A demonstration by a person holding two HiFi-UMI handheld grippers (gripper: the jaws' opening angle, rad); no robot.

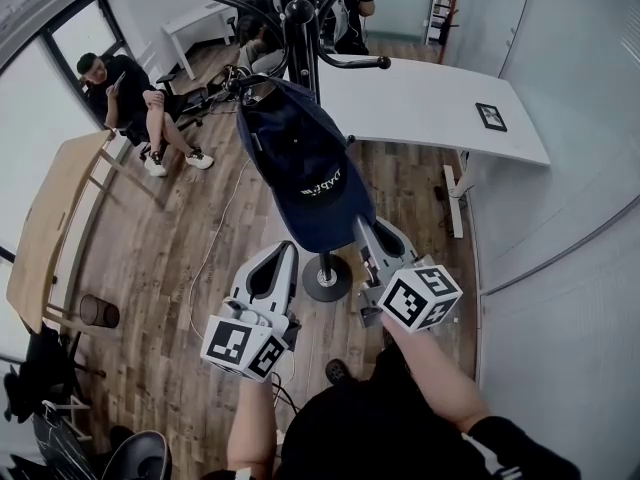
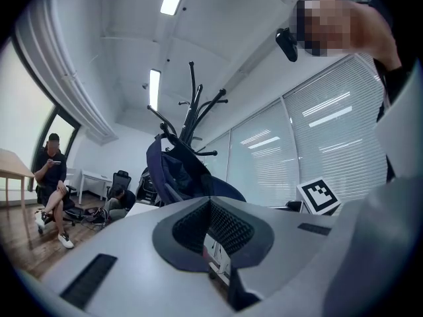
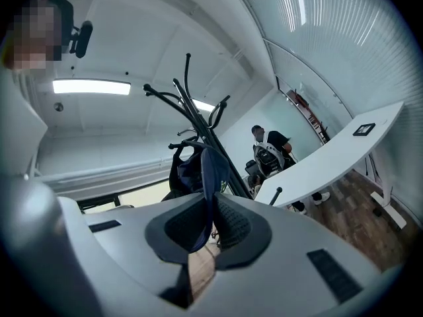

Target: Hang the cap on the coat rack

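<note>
The wooden floor (image 1: pixel 160 258) spreads out all round the coat rack (image 1: pixel 298 38), whose round base (image 1: pixel 327 279) stands on the boards. Beyond the rack and to its right runs a long white table (image 1: pixel 420 103). A light wooden table (image 1: pixel 45 223) stands well to the rack's left. The rack itself is a black pole with curved arms branching from its top. A person (image 1: pixel 125 93) sits on a chair to the rack's far left, well apart from it. The dark blue cap (image 1: pixel 305 168) hangs down along the front of the rack's pole. Its upper end lies up against one of the rack's lower arms, though I cannot tell whether it is hooked over that arm. Its brim points down toward the rack's base. The right hand-held gripper (image 1: pixel 362 224) reaches up just right of the pole, its jaws closed on the edge of the cap's brim (image 3: pixel 210 170). The left hand-held gripper (image 1: pixel 289 249) is held just left of the pole and below the cap. Its jaws are pressed together with nothing between them, and the cap sits beyond their tips. A small dark frame (image 1: pixel 491 116) lies on the white table, far right of the rack.
</note>
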